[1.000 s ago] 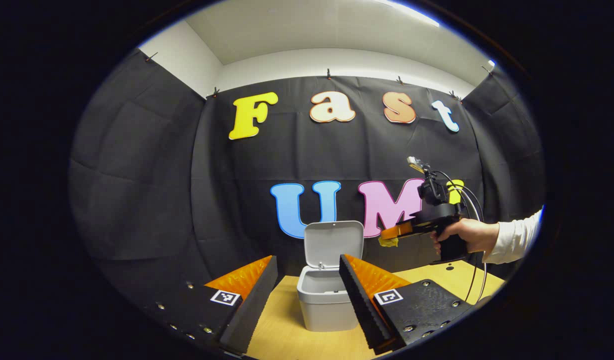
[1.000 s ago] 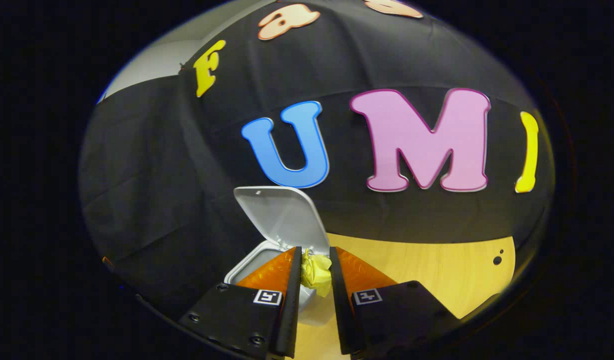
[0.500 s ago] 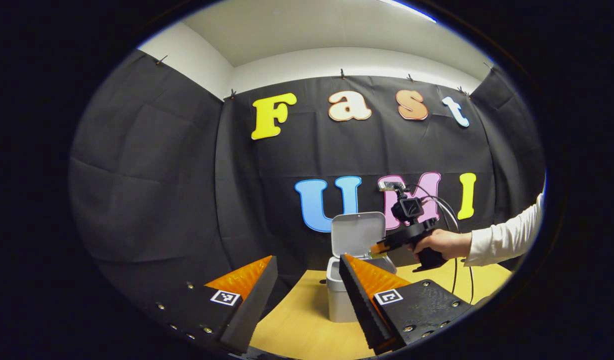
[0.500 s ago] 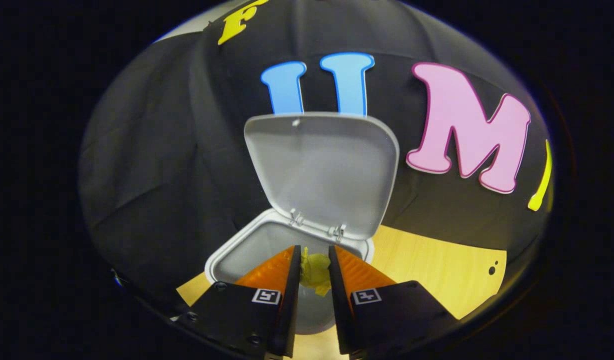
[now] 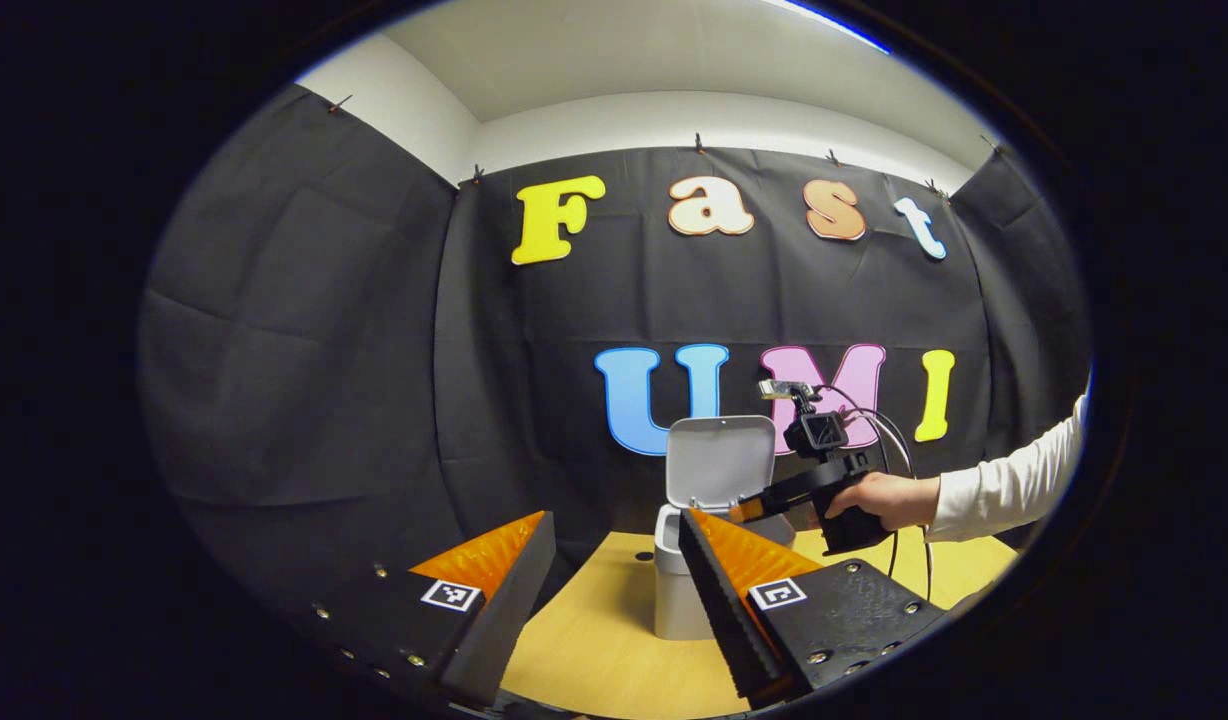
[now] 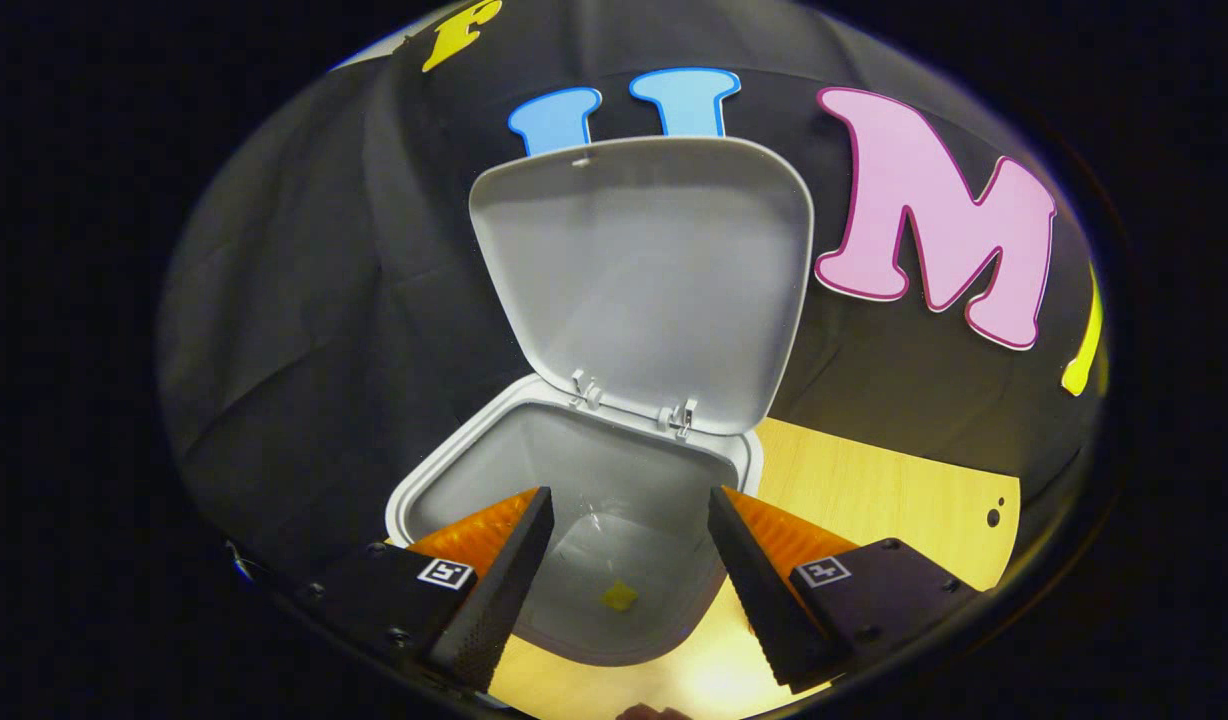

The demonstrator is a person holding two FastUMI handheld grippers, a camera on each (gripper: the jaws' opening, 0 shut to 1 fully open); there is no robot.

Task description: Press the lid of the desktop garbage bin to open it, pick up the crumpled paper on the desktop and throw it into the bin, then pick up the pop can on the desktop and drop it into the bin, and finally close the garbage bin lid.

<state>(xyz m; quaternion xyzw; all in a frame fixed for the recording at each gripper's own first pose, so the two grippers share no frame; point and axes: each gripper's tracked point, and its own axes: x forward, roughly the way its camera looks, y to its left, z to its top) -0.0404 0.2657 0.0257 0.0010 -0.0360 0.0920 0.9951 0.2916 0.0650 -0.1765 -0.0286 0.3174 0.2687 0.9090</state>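
My right hand-held gripper (image 6: 629, 535) hangs wide open and empty above the bin (image 6: 574, 470); crumpled paper (image 6: 619, 596) lies inside; my left hand-held gripper (image 5: 614, 565) is open too.

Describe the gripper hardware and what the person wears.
The left gripper and the right gripper each have wedge-shaped jaws on black bolted plates, with a square black-and-white tag on each plate. In the left gripper view, the right one has a black pistol handle, a camera on top and black cables. The sleeve is white.
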